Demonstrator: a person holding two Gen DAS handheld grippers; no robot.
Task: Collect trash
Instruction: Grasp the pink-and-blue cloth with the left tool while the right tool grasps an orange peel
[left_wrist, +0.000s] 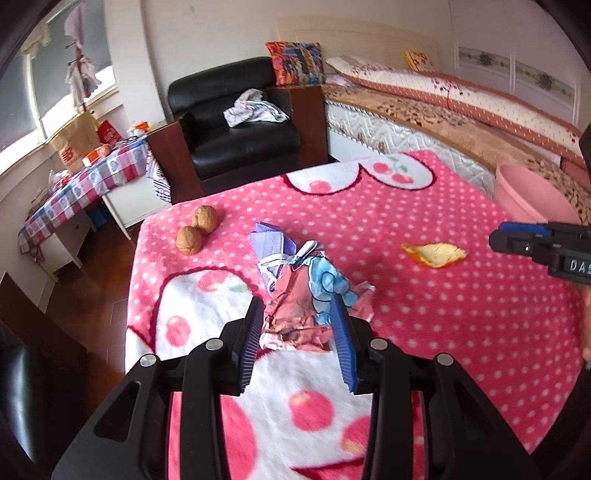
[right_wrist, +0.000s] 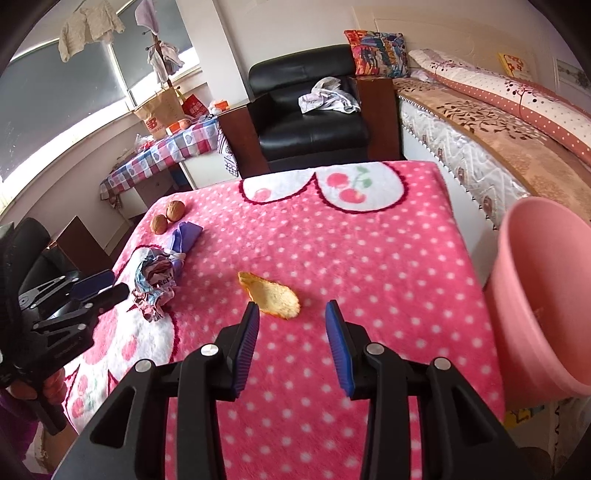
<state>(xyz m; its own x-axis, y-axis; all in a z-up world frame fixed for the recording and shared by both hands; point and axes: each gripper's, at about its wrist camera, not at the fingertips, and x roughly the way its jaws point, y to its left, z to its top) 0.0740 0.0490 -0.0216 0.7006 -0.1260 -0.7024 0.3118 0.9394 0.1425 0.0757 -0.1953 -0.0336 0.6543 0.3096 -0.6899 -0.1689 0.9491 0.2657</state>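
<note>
Your left gripper (left_wrist: 297, 325) fingers straddle the crumpled wrapper (left_wrist: 306, 295), spread, not pinching. Right gripper (right_wrist: 291, 325) fingers spread just short of the orange peel (right_wrist: 271, 293); pink bin (right_wrist: 543, 295) is right of it, handy for drops.

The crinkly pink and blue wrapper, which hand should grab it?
Probably the left. Its tongs are open with the crumpled pink and blue foil wrapper already between the fingers. The right tongs are open too, but face the orange peel piece, further from the wrapper.
</note>
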